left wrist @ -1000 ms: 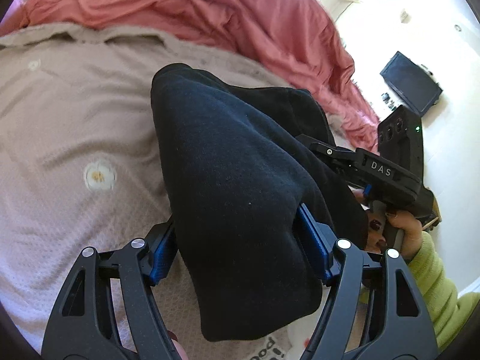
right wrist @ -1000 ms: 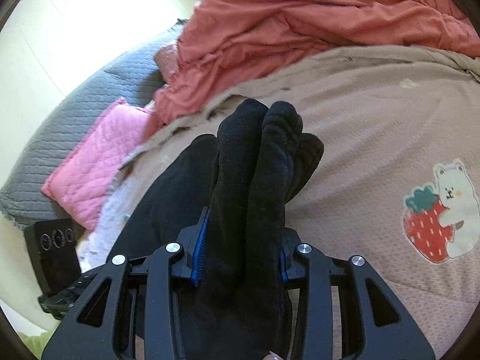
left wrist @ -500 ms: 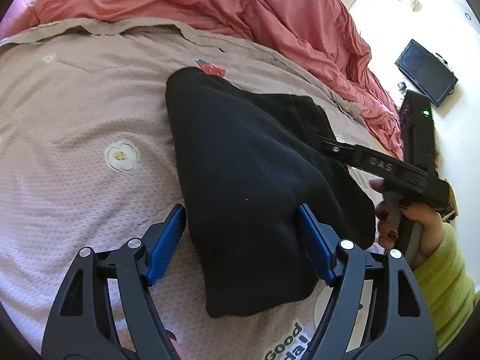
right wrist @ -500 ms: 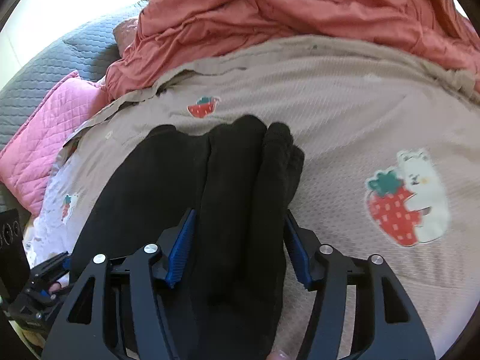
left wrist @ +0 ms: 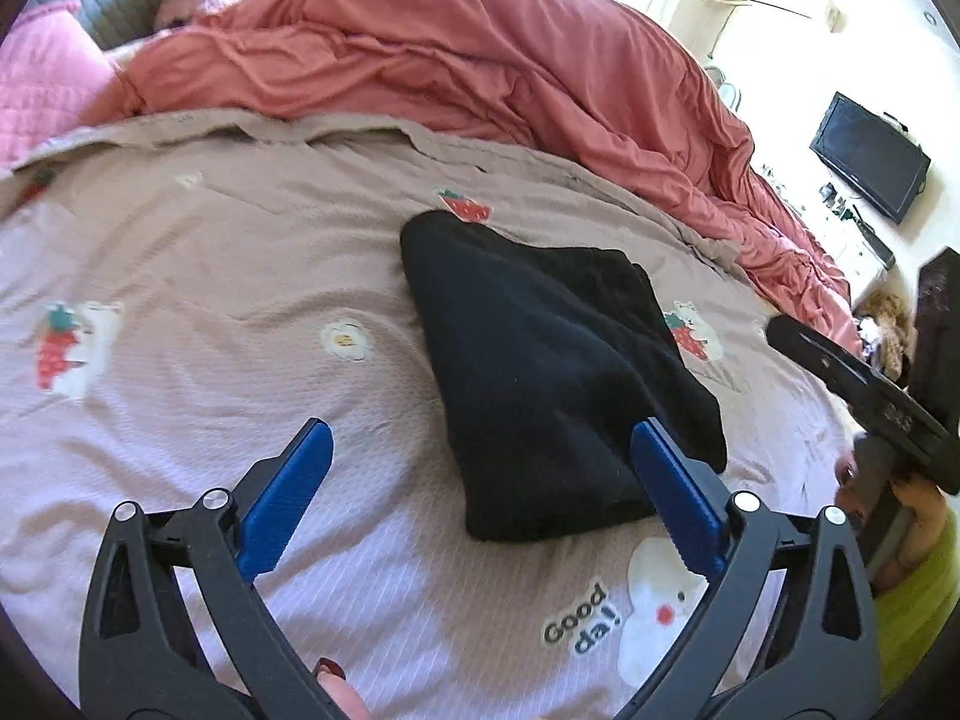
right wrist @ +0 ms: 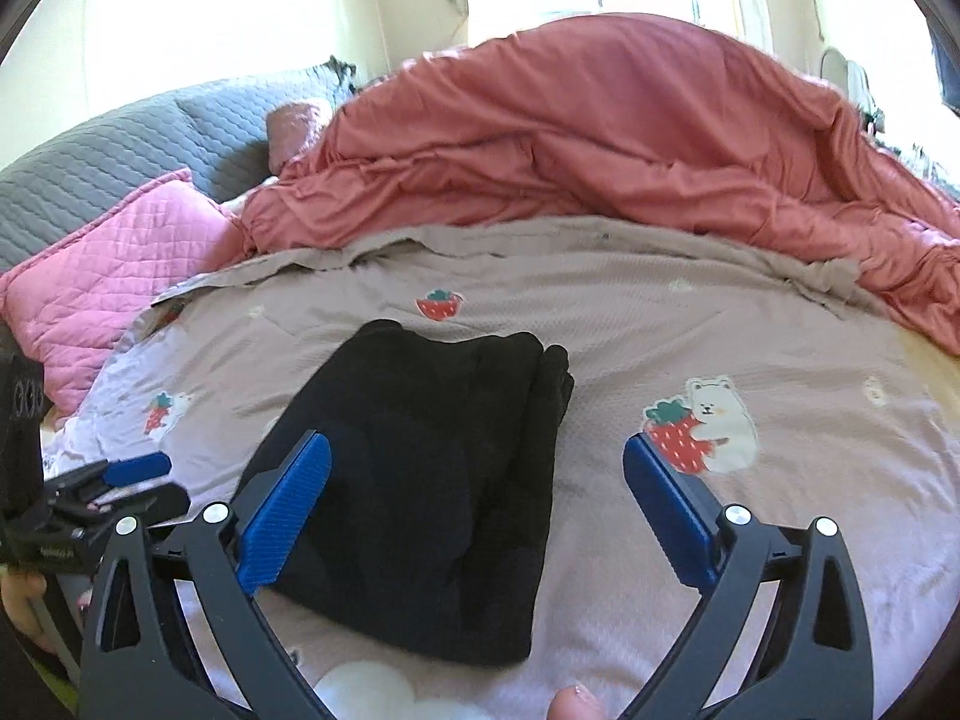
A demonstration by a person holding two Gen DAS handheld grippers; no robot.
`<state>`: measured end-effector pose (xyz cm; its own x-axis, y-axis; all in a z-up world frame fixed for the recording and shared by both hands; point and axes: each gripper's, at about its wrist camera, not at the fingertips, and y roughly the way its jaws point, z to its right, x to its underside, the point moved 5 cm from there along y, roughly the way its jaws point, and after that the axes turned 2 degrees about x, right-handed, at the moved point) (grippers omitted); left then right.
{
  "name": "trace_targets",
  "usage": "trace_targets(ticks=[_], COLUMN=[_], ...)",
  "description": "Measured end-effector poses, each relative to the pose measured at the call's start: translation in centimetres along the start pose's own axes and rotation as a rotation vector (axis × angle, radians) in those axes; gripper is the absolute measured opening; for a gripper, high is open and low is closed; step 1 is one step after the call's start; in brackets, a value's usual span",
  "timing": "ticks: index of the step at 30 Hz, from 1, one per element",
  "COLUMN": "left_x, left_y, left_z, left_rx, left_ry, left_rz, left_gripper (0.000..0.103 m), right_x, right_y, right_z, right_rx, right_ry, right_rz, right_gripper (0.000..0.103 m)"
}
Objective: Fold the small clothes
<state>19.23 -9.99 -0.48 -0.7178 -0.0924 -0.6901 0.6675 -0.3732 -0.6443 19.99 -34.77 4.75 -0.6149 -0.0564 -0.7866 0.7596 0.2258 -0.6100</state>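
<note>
Both claws (left wrist: 480, 516) (right wrist: 477, 507) gape, released; only right view shows black garment's (right wrist: 426, 468) stacked, perhaps folded, edges.

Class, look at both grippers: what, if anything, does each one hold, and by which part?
Nothing is held. The left gripper and right gripper are both open, and the folded black garment lies free on the bedspread.

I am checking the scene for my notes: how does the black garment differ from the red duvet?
The black garment is small, folded flat and lies alone on the beige sheet. The red duvet is large, bunched and rumpled at the bed's far side. Both lie untouched; neither hand-held gripper holds them.
</note>
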Motion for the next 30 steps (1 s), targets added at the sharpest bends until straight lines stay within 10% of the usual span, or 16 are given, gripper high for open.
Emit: trace_targets(ticks=[30], left_x=[8.8], left_y=[-6.1], left_z=[-0.3], left_rx=[-0.128], left_ry=[-0.008], left_rz=[-0.042], left_gripper=[0.093], right_x=[11.2], right_y=[-6.6], right_z=[-3.0], right_rx=[0.094], right_ry=[0.032], right_rz=[-0.08], right_gripper=[0.098])
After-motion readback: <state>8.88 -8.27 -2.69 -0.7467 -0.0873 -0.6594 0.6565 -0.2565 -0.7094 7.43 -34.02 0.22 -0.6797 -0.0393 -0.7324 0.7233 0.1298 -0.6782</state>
